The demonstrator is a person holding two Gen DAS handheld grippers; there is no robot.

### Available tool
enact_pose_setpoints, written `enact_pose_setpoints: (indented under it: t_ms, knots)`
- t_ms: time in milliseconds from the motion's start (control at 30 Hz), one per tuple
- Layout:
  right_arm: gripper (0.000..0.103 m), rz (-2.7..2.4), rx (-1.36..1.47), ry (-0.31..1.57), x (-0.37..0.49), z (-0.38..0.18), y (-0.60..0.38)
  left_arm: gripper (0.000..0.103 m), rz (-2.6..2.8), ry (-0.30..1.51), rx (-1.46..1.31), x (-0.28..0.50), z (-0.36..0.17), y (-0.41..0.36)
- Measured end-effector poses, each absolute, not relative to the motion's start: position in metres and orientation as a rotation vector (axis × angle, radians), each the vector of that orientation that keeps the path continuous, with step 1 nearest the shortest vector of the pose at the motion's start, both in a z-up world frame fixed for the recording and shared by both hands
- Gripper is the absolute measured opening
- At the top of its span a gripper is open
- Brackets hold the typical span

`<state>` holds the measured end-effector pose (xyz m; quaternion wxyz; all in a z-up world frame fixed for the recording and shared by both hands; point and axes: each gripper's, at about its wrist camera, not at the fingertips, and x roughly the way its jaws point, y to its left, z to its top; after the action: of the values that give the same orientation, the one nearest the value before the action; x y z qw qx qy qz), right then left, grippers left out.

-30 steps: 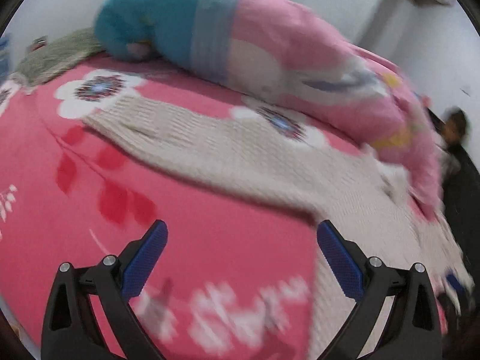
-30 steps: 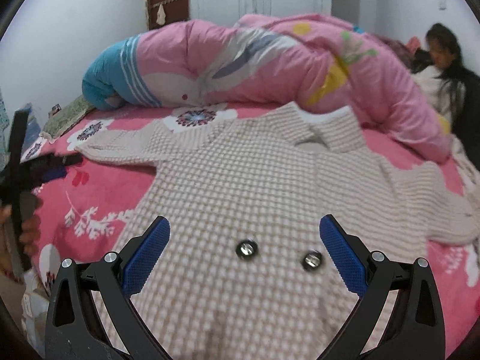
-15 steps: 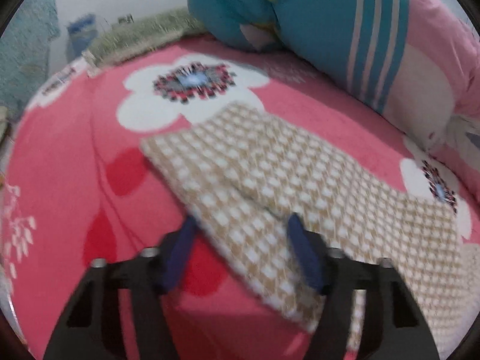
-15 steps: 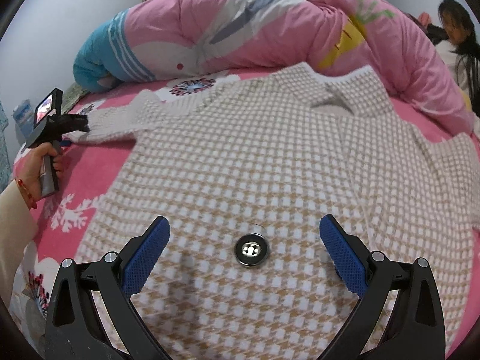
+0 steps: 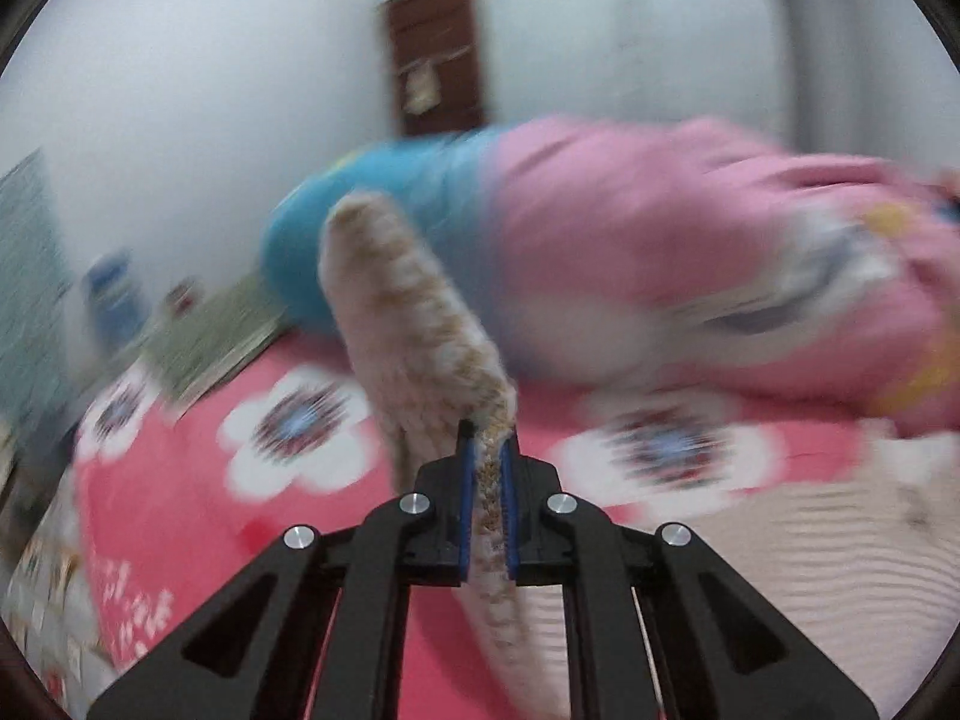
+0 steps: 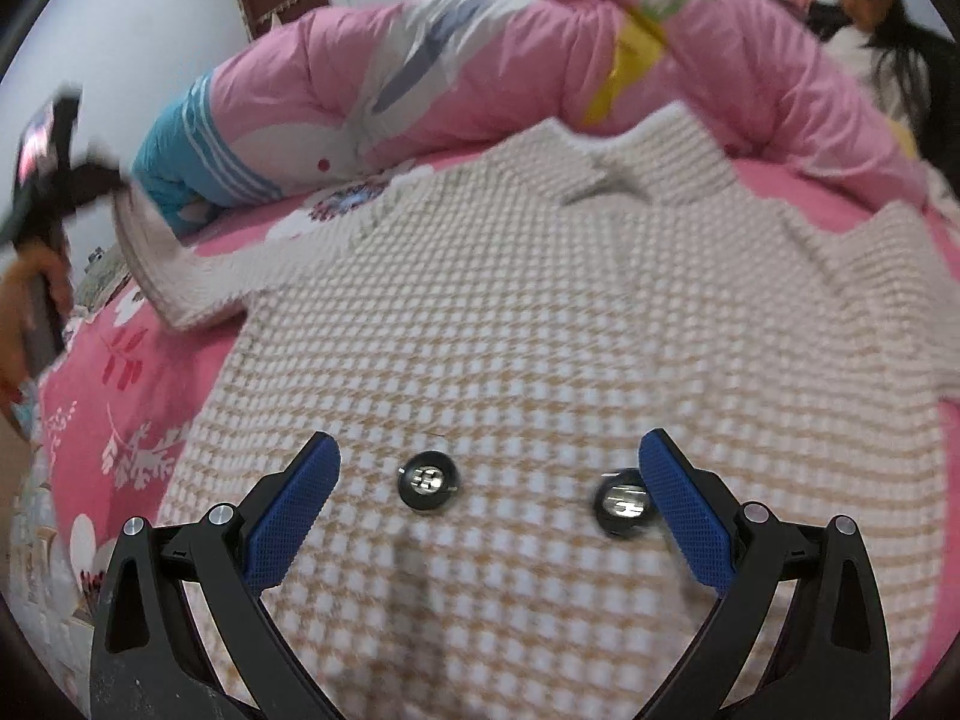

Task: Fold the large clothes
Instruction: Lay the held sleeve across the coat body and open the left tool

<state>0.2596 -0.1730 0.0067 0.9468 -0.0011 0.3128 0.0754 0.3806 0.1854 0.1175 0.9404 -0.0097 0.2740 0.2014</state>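
White walls and a dark brown door (image 5: 435, 54) stand behind the bed (image 6: 90, 372), which wears a pink sheet with white flowers. Along the far side of the bed lies a rolled quilt (image 6: 456, 60), pink with a blue striped end.

On the sheet a large beige checked sweater (image 6: 540, 312) is spread flat and fills the middle of the right wrist view. Two dark round buttons (image 6: 427, 482) sit on it in the lower part of the frame, between the blue pads of the right hand-held gripper (image 6: 489, 510). Its jaws are spread wide and pinch nothing — the pads hang just over the knit.

At the left edge of this view a hand (image 6: 36, 294) holds the left hand-held gripper (image 5: 485, 480). Its jaws are pressed together on the sleeve (image 5: 414, 324), and the sleeve end rises off the bed, up toward the upper left of the frame. In the left wrist view the cuff stands upright before the quilt, all blurred.

At the upper right of the right wrist view a person (image 6: 870, 18) with dark hair sits beside the bed.
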Motion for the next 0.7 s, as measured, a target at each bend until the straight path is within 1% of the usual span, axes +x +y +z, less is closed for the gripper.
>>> enact_pose_setpoints:
  t_ms: [67,167,233,300,333,367,400,467,533,633,667,700]
  knots:
    - [0.096,0.095,-0.025,0.597,0.246,0.015,-0.183,0.008,0.244,0.513,0.008,0.366,0.149,0.122]
    - [0.096,0.038,-0.051,0.561,0.223,0.024,-0.201,0.008,0.037,0.505,0.038,0.347,0.167,0.050]
    - [0.096,0.017,-0.054,0.557,0.210,0.026,-0.216,0.009,-0.111,0.545,0.051,0.336,0.162,0.001]
    - [0.096,0.017,-0.041,0.573,0.196,0.026,-0.235,0.012,-0.196,0.611,0.055,0.333,0.147,-0.028]
    - [0.096,0.030,-0.025,0.584,0.191,0.025,-0.244,0.014,-0.264,0.704,0.050,0.336,0.124,-0.047]
    - [0.096,0.071,0.020,0.605,0.185,0.021,-0.258,0.017,-0.296,0.762,0.040,0.339,0.109,-0.052]
    - [0.096,0.102,0.061,0.625,0.181,0.018,-0.269,0.020,-0.333,0.873,0.025,0.343,0.081,-0.062]
    - [0.096,0.121,0.138,0.680,0.177,0.010,-0.294,0.020,-0.355,1.015,0.008,0.344,0.038,-0.067]
    - [0.096,0.134,0.173,0.745,0.180,0.006,-0.311,0.022,-0.358,1.050,-0.024,0.336,0.016,-0.058]
    - [0.096,0.169,0.229,0.789,0.193,0.017,-0.332,0.030,-0.414,1.011,-0.087,0.314,0.014,-0.029]
    - [0.096,0.177,0.244,0.784,0.202,0.026,-0.337,0.037,-0.430,0.999,-0.101,0.306,0.016,-0.018]
    - [0.096,0.196,0.254,0.782,0.210,0.031,-0.339,0.051,-0.444,0.978,-0.111,0.297,0.020,-0.004]
